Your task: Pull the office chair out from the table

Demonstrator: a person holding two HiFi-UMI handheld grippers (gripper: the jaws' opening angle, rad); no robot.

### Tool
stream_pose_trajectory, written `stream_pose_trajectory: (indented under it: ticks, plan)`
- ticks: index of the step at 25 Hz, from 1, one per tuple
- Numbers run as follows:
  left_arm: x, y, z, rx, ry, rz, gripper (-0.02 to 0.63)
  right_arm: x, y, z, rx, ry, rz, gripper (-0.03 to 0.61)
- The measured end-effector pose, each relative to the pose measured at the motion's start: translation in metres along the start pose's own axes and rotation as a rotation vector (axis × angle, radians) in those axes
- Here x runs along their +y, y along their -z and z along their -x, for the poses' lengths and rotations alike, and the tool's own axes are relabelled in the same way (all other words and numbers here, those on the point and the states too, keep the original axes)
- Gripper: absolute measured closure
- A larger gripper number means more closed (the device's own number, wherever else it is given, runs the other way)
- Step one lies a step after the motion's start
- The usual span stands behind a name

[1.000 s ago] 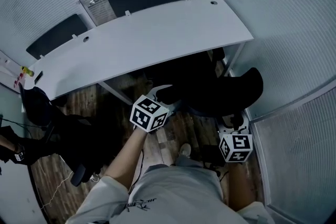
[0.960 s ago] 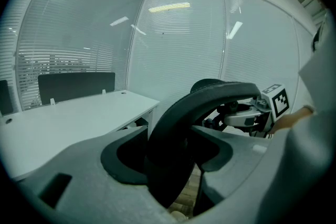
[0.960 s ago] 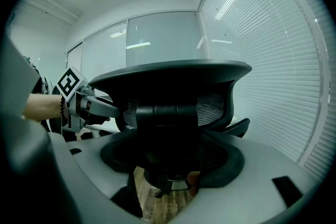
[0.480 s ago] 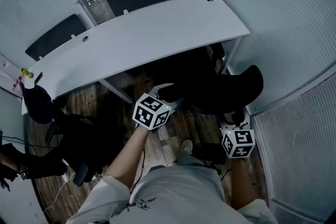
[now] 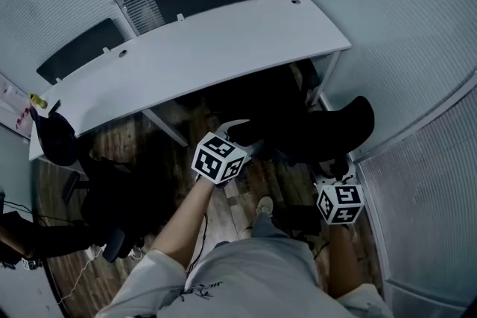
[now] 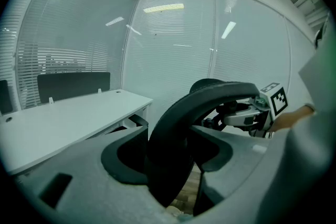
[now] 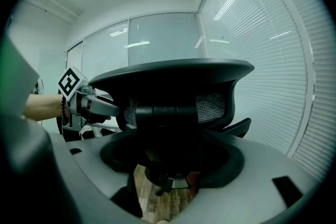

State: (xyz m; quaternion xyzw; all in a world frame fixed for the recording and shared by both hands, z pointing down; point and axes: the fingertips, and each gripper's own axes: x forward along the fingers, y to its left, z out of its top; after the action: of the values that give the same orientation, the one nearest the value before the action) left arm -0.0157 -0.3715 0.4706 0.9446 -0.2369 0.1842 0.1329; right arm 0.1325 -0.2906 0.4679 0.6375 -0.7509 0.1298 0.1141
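Office chair (image 5: 320, 134): backrest rim is clamped between the wide-set jaws of left gripper (image 5: 240, 132) and right gripper (image 5: 335, 175); table (image 5: 186, 48) lies beyond them. Judged heavy but rolling; the stiff rim is best gripped.

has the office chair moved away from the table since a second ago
Yes, slightly: the gap between the office chair and the table's front edge has widened, so the chair has come toward the person.
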Motion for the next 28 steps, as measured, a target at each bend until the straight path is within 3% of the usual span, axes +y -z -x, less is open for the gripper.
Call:
stream_pose_trajectory:
  ticks: [15, 28]
  plan:
    - [-0.050, 0.036, 0.031, 0.010, 0.043, -0.023, 0.374, 0.024, 0.036, 0.061, -0.016, 0.031, -0.014, 0.304]
    - [-0.072, 0.036, 0.033, 0.012, 0.065, -0.011, 0.374, 0.017, 0.039, 0.080, -0.019, 0.013, -0.011, 0.302]
